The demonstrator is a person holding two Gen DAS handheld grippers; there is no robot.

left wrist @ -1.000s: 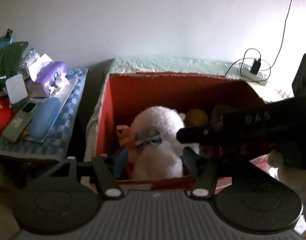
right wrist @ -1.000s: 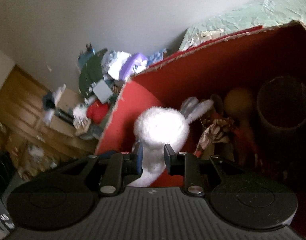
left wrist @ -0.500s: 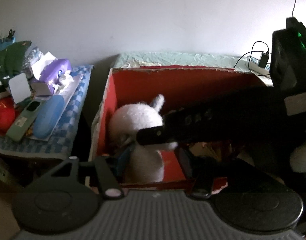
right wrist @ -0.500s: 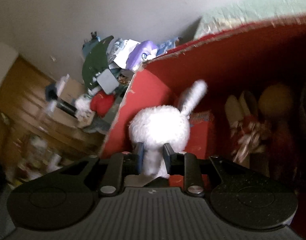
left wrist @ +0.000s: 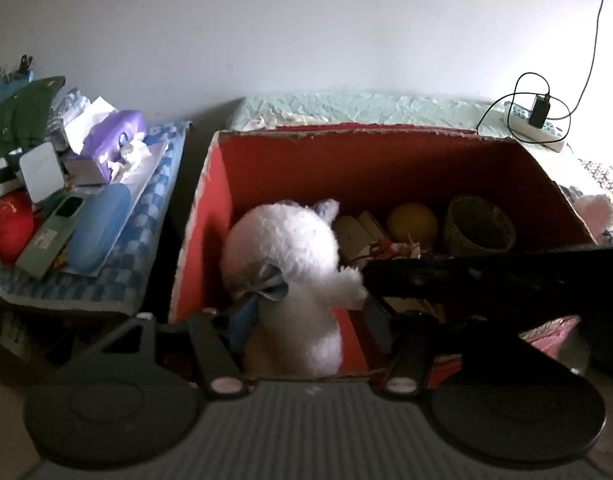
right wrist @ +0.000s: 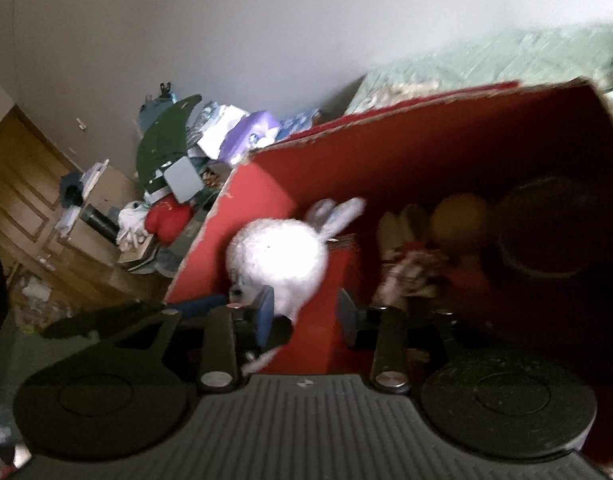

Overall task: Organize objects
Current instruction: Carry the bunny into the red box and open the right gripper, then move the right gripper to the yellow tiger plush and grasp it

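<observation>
A white plush rabbit [left wrist: 290,256] with a grey bow stands in the left end of the red cardboard box [left wrist: 210,216]. My left gripper [left wrist: 306,316] straddles its lower body. Its jaws are opening: the blue left pad is beside the fur and bare box floor shows before the right finger. My right gripper [right wrist: 306,312] is also opening around the rabbit [right wrist: 278,256]. The fur is near its left pad and a wide gap stands to the right pad. One of its black fingers [left wrist: 466,276] reaches in from the right to the rabbit's arm.
Also in the box are a yellow ball [left wrist: 412,222], a woven cup [left wrist: 480,226] and pale wooden pieces [left wrist: 358,232]. A cluttered checked-cloth table [left wrist: 146,240] stands left of the box. A power strip [left wrist: 534,128] lies on the bed behind. Another plush [left wrist: 598,212] sits at far right.
The right gripper's jaws, shut on the rabbit's body before, have spread apart. The rabbit now stands lower in the box's left end, and the right gripper's finger sits lower across the left view.
</observation>
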